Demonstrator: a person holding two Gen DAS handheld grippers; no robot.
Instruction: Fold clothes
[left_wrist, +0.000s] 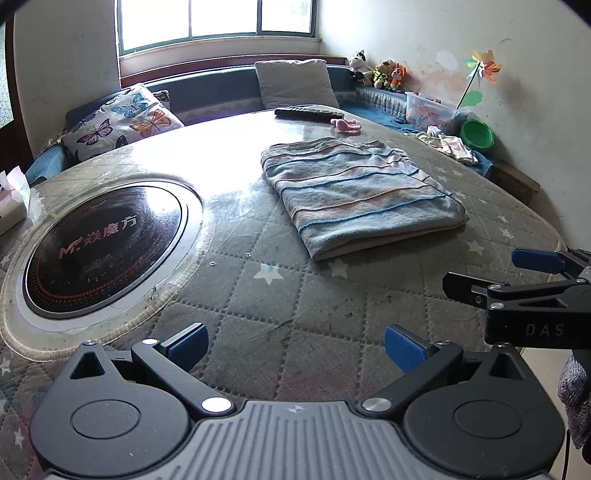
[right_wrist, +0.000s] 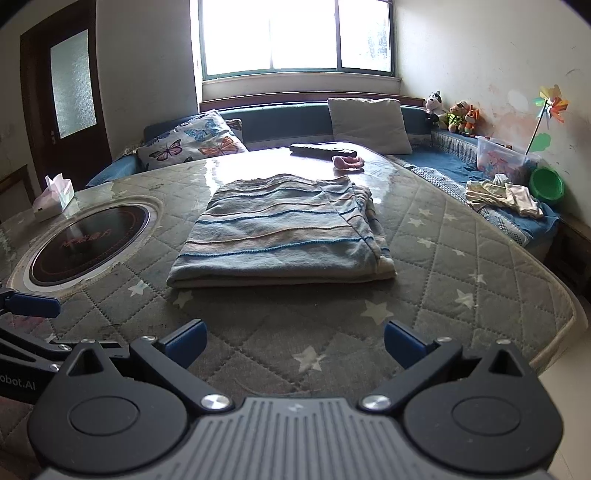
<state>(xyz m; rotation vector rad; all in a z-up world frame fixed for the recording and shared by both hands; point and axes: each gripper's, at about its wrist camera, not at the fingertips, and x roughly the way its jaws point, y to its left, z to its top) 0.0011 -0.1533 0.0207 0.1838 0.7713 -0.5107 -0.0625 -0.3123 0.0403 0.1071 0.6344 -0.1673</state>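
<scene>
Striped garment (right_wrist: 280, 236), grey-blue with thin blue and peach stripes, lies folded into a flat rectangle on the quilted star-print table cover (right_wrist: 436, 266), roughly mid-table, thick folded edge toward the cameras. Left gripper (left_wrist: 295, 347): blue pads spread wide apart, nothing between them, hovering above the near edge of the cover and well short of the garment. Right gripper (right_wrist: 295, 343): likewise released, pads apart, empty, pointed at the garment's near edge without touching it. In the left wrist view the right gripper enters from the right edge, its fingers also parted. Round black induction cooktop (left_wrist: 103, 251) is set into the table to the left of the garment, well apart from it. Tissue box (right_wrist: 53, 199) sits at the far left table edge. Remote control (right_wrist: 323, 149) and a small pink item (right_wrist: 347, 162) lie at the far side, beyond the garment. Butterfly-print pillow (right_wrist: 192, 142) and grey pillow (right_wrist: 369, 123) rest on the bench under the window. Loose pale clothes (right_wrist: 502, 197) lie on the right bench, near a green bowl (right_wrist: 546, 186).
</scene>
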